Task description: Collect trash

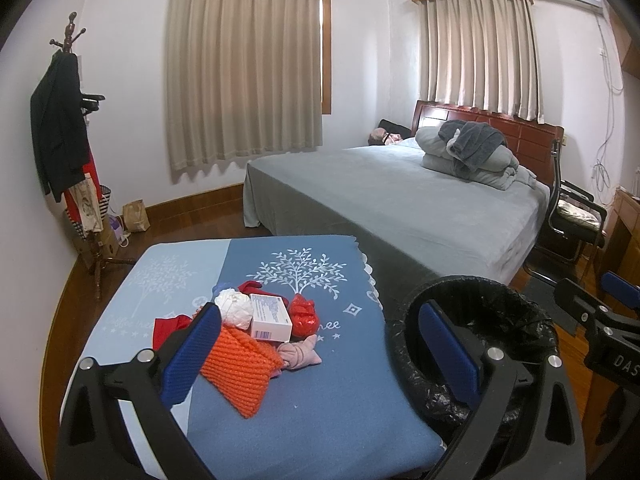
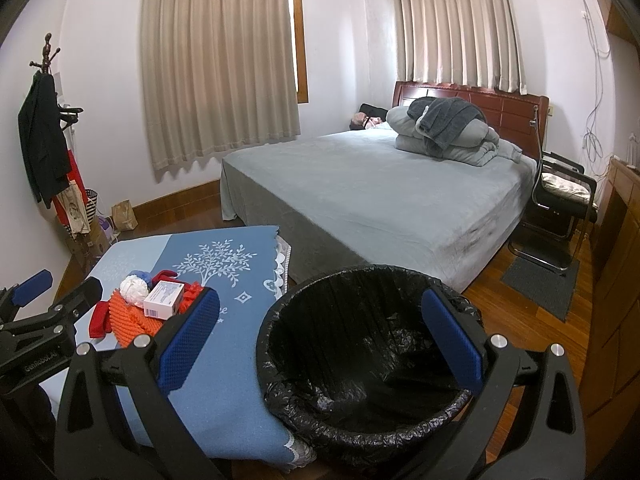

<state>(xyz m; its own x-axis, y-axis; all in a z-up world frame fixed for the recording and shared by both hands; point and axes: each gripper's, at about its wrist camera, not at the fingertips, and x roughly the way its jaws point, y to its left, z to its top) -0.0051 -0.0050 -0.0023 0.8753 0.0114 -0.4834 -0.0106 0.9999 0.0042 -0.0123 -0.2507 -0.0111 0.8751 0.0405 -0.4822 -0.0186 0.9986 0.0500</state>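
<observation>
Both grippers spread wide and empty above a cluttered tabletop and a lined bin.

Left wrist view: the left gripper (image 1: pixel 320 352) hovers with jaws wide, holding nothing, over the blue-clothed tabletop (image 1: pixel 320 400). The pile there includes a crumpled white paper ball (image 1: pixel 235 307), a white box (image 1: pixel 271 317), a red crinkled wrapper (image 1: pixel 305 315), an orange knit piece (image 1: pixel 240 370) and a pink knotted cloth (image 1: pixel 298 354). Right wrist view: the right gripper (image 2: pixel 320 344), also wide and empty, hangs over the black-lined trash bin (image 2: pixel 360 424), which stands just beside the tabletop's right edge.
</observation>
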